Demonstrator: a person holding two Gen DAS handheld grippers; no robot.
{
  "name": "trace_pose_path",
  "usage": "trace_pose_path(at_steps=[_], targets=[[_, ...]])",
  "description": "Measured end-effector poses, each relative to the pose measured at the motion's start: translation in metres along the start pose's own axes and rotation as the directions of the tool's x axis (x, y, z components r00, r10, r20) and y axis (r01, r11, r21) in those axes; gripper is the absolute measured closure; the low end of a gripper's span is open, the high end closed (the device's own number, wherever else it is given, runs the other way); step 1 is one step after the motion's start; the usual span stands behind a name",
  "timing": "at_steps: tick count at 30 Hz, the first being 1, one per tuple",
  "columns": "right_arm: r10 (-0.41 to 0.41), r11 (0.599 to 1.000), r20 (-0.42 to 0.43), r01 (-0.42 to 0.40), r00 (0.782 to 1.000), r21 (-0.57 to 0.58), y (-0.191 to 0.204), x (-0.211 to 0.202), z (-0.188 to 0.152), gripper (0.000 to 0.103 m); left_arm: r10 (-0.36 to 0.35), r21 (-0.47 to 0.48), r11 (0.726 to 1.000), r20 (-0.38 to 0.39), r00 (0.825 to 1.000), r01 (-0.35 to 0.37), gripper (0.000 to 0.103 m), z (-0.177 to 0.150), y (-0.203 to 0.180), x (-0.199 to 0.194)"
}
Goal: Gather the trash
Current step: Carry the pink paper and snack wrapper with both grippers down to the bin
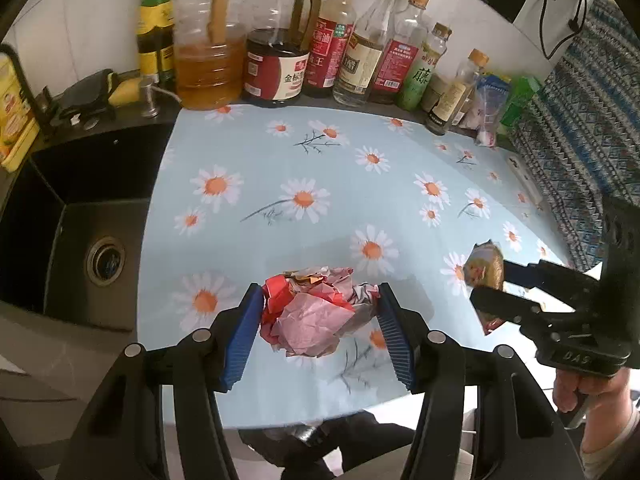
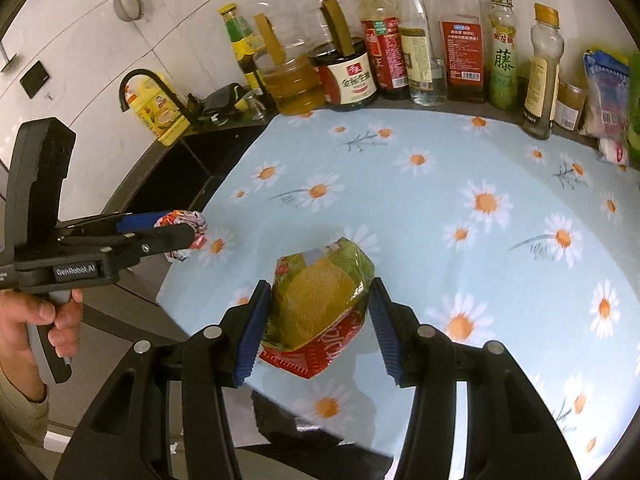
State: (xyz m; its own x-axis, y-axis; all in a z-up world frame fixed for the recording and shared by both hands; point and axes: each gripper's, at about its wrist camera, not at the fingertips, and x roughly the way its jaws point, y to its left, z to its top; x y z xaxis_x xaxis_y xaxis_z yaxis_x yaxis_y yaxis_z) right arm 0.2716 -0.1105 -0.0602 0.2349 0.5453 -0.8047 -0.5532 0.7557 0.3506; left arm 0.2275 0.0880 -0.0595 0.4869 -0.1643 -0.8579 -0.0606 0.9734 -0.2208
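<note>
Nearest the left wrist camera, the left gripper (image 1: 320, 312) has its blue pads clamped on a crumpled red-and-pink wrapper (image 1: 316, 312), held clear above the daisy-print cloth (image 1: 280, 160) near its front edge. To the right in the same view, the right gripper (image 1: 492, 284) carries its own piece. The cloth itself looks bare of loose rubbish, so the picking up seems done; what is left, I judge, is dropping both pieces somewhere (no bin is clearly visible). A black sink (image 1: 80, 240) lies to the left, and a row of bottles (image 1: 280, 40) lines the back wall, well apart from both loads.

From the right wrist camera, the jaws squeeze a green-and-yellow snack packet (image 2: 320, 304) from both sides, lifted over the cloth's front edge. Nothing blocks the way toward the front.
</note>
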Motion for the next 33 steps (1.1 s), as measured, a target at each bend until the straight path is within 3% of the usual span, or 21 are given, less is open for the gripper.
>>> trace_pose_path(at_steps=[12, 24, 33], targets=[[0.008, 1.000, 0.006, -0.008, 1.000, 0.000, 0.040, -0.012, -0.046, 0.052, -0.013, -0.012, 1.000, -0.001, 1.000, 0.013, 0.048, -0.055, 0.013, -0.028], [0.044, 0.999, -0.012, -0.045, 0.999, -0.020, 0.079, -0.005, -0.094, 0.052, -0.034, -0.046, 0.998, -0.038, 0.999, 0.032, 0.048, -0.113, 0.029, -0.030], [0.059, 0.998, -0.107, -0.059, 0.993, 0.007, 0.095, 0.023, -0.137, 0.052, -0.058, -0.098, 0.994, -0.118, 0.991, 0.046, 0.048, -0.160, 0.044, -0.010]])
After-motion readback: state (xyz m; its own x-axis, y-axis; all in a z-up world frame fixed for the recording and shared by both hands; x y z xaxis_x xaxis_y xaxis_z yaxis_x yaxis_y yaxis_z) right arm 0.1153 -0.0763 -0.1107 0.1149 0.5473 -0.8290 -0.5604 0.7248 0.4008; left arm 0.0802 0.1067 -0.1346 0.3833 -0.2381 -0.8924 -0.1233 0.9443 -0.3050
